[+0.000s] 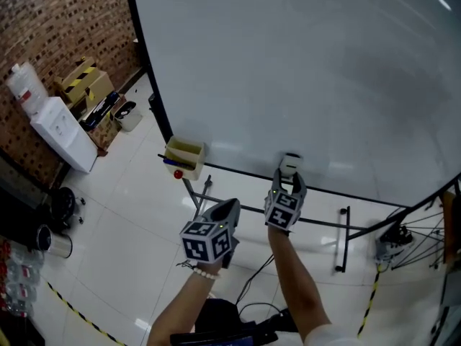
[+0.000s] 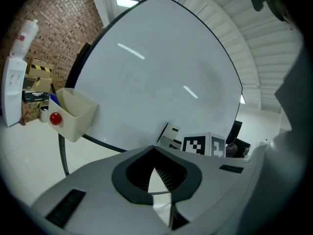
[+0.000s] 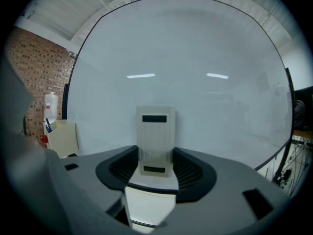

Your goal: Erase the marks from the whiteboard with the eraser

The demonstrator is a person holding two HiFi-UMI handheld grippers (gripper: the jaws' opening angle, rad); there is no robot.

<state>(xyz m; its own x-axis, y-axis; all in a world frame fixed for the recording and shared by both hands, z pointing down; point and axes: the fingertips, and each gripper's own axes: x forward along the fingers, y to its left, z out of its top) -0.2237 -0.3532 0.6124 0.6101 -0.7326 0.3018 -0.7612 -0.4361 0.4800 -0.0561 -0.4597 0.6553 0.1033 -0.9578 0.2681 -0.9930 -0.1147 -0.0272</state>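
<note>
The big whiteboard [image 1: 302, 71] fills the head view, and I make out no clear marks on it, only faint smudges. My right gripper [image 1: 289, 179] is shut on the white eraser [image 1: 290, 163], which rests against the board just above its bottom edge. In the right gripper view the eraser [image 3: 155, 133] stands upright between the jaws, in front of the whiteboard [image 3: 195, 58]. My left gripper [image 1: 225, 212] hangs lower and to the left, away from the board. In its own view the left gripper [image 2: 155, 173] is shut on nothing, facing the whiteboard [image 2: 156, 82].
A cream pen box [image 1: 184, 157] with a red ball hangs at the board's lower left corner. The board's stand leg [image 1: 344, 240] and cables cross the tiled floor below. A white cabinet [image 1: 63, 132] and cardboard boxes [image 1: 86, 85] stand by the brick wall [image 1: 57, 20].
</note>
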